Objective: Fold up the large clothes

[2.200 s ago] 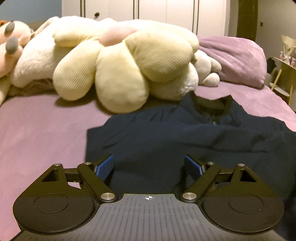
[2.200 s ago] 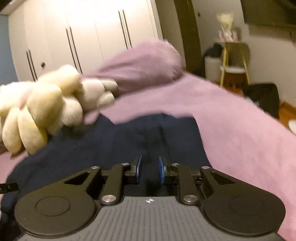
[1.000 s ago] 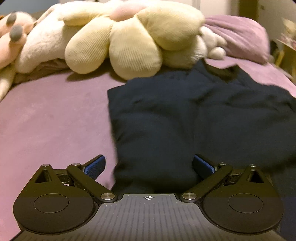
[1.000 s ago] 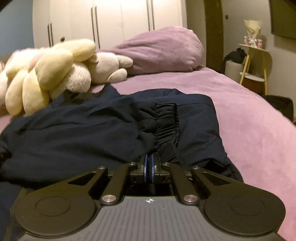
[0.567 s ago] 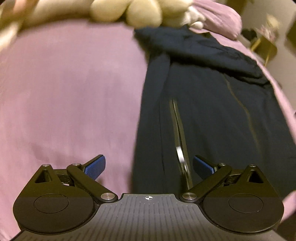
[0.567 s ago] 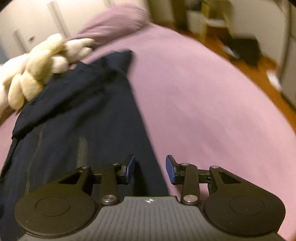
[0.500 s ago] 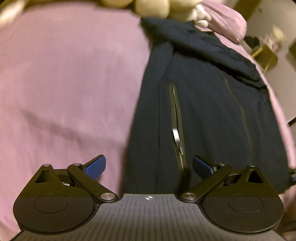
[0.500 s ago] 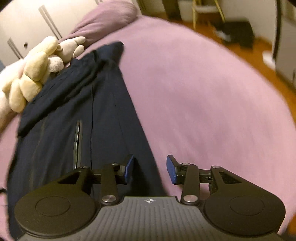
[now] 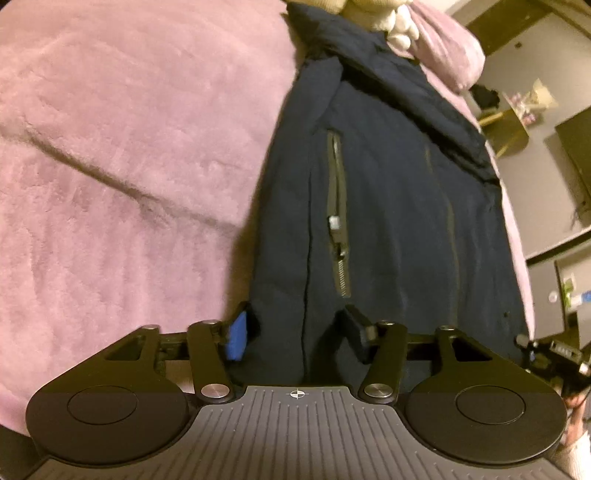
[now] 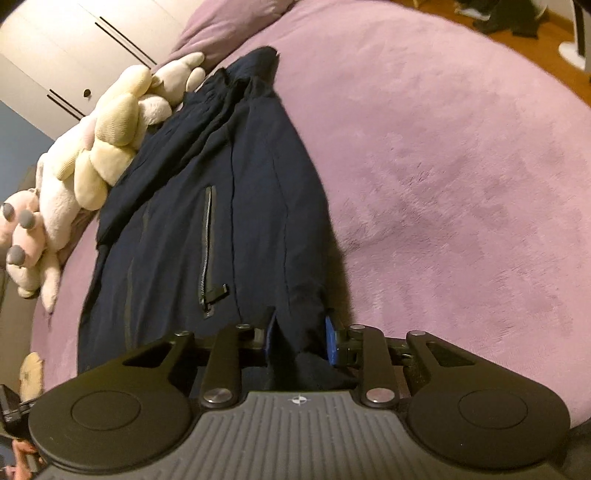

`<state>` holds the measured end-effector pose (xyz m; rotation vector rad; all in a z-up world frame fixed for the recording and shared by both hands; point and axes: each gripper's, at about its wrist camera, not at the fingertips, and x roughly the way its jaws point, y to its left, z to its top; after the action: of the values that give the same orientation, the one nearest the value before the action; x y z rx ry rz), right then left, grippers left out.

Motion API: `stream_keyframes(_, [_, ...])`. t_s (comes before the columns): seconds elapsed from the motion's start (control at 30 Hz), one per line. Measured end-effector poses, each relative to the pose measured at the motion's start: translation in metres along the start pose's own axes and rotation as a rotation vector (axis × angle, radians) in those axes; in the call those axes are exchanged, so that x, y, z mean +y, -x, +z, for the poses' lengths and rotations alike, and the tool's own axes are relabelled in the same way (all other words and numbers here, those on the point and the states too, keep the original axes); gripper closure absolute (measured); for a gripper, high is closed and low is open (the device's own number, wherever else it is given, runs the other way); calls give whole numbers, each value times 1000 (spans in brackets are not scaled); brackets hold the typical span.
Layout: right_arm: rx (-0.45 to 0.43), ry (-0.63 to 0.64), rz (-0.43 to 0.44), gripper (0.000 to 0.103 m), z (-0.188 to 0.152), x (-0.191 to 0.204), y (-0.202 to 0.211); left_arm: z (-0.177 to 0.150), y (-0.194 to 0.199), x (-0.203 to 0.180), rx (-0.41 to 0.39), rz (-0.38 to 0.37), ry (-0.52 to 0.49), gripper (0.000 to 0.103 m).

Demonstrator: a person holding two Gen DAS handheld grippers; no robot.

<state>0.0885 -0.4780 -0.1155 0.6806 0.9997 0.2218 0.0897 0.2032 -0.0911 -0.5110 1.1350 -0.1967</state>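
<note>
Left wrist view: long dark navy zip-up jacket (image 9: 388, 206) lies lengthwise on the fuzzy mauve-pink bed cover (image 9: 122, 155), collar end far up by the cream plush toys (image 9: 384, 14), hem end right at the cam. Left gripper (image 9: 295, 332) is spread wide, blue pad (image 9: 235, 338) at the left hem corner, other finger over the fabric nr the pocket zip (image 9: 338, 218); cloth sits between the jaws but isn't pinched yet.

Right wrist view: right gripper (image 10: 301, 341) also apart, less so, w/ the right hem corner bunched up between its blue pads (image 10: 331, 345). Can't tell if pads actually touch cloth; looks loose, not clamped.

Handling, my guess: soft, limp, prob. fairly heavy for a garment – thick shell, maybe lined. No stiffness, so it'll sag btwn the two holds and drag on the furry cover. Smooth-ish fabric could slip from a shallow pinch. Zip pull (image 10: 218, 291) is the only hard bit; avoid biting on it.

Best hold: both hem corners, deep bite thru all layers, one per gripper, then lift together and carry hem toward collar. Keep tension even or the fold skews.
</note>
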Motion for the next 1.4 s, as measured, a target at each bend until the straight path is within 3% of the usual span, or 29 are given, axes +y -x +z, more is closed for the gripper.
stream_keyframes(0.03, [15, -13, 13, 65, 1, -2, -3, 0, -1, 0, 17, 2, -4, 35])
stream_keyframes(0.1, [32, -32, 18, 64, 2, -6, -9, -1, -1, -2, 23, -3, -19, 37])
stream_keyframes(0.17, [38, -36, 23, 65, 1, -7, -12, 0, 2, -6, 27, -6, -37, 50])
stream_keyframes(0.23, [38, -31, 31, 76, 0, -6, -11, 2, 4, -10, 28, -6, -42, 74])
stream_keyframes(0.27, [35, -25, 35, 79, 0, -4, -10, 4, 6, -12, 26, -15, -38, 80])
stream_keyframes(0.37, [26, 10, 62, 84, 1, 5, -4, 13, 18, -24, -6, -57, -30, 84])
stream_keyframes(0.5, [16, -93, 245, 85, 18, 15, 1, 42, 44, -39, -135, -186, 34, 85])
stream_keyframes(0.6, [-21, -193, 360, 85, 40, 22, 1, 72, 47, -49, -200, -200, 73, 85])
stream_keyframes(0.7, [-84, -261, 383, 85, 69, 34, -5, 112, 34, -51, -250, -204, 166, 85])
stream_keyframes(0.9, [-205, -402, 303, 85, 140, 53, -41, 185, -20, -35, -297, -170, 388, 84])
stream_keyframes(1.0, [-245, -477, 259, 85, 170, 55, -73, 213, -62, -39, -261, -79, 398, 84])
stream_keyframes(1.13, [-215, -504, 125, 85, 197, 56, -123, 223, -95, -31, -230, -19, 414, 81])
stream_keyframes(1.27, [-186, -446, 34, 84, 195, 52, -157, 226, -101, -23, -222, -58, 411, 80])
stream_keyframes(1.4, [-176, -355, 44, 82, 196, 52, -162, 225, -83, -11, -221, -132, 472, 73])
